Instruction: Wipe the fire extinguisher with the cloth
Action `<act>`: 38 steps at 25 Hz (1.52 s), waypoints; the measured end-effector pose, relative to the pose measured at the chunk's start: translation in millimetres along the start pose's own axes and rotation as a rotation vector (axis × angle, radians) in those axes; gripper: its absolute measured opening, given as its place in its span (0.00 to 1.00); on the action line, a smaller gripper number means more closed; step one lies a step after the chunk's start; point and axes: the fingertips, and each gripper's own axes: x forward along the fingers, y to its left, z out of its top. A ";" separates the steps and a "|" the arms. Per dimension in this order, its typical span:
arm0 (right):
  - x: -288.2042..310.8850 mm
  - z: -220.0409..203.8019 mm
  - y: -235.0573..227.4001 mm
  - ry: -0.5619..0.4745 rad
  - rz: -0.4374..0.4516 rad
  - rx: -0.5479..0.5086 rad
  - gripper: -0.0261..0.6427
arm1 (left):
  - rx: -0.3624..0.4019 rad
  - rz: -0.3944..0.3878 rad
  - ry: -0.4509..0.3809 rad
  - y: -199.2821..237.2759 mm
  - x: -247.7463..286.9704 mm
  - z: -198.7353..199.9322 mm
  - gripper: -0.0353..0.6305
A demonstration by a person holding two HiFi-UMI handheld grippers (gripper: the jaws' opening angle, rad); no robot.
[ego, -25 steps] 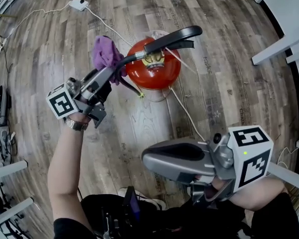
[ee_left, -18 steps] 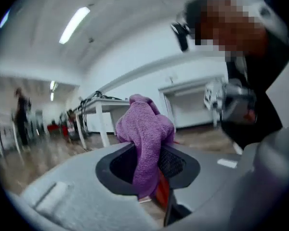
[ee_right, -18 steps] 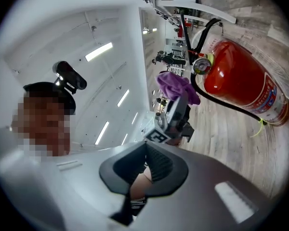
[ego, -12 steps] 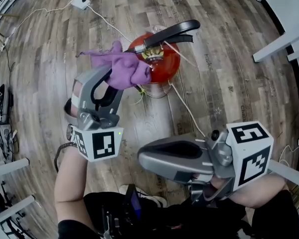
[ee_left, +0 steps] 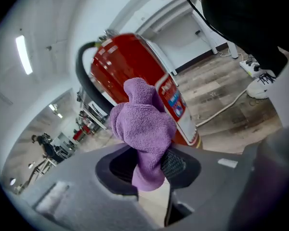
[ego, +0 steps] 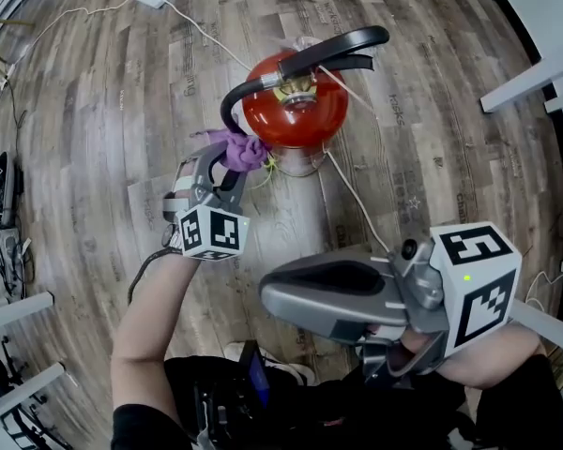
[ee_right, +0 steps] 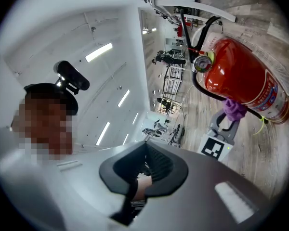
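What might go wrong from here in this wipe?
The left gripper has just been opening its jaws with the purple cloth between them, so it may slip out when rubbed. The fire extinguisher stands free on the floor and the right gripper, shut and empty, is not steadying it; a sideways push might tip it.

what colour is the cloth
The cloth is purple, clearest in the left gripper view.
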 end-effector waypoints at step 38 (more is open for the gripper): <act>5.2 -2.9 8.1 -0.009 0.036 0.002 0.03 | -0.165 -0.309 -0.040 110.2 -68.7 124.0 0.23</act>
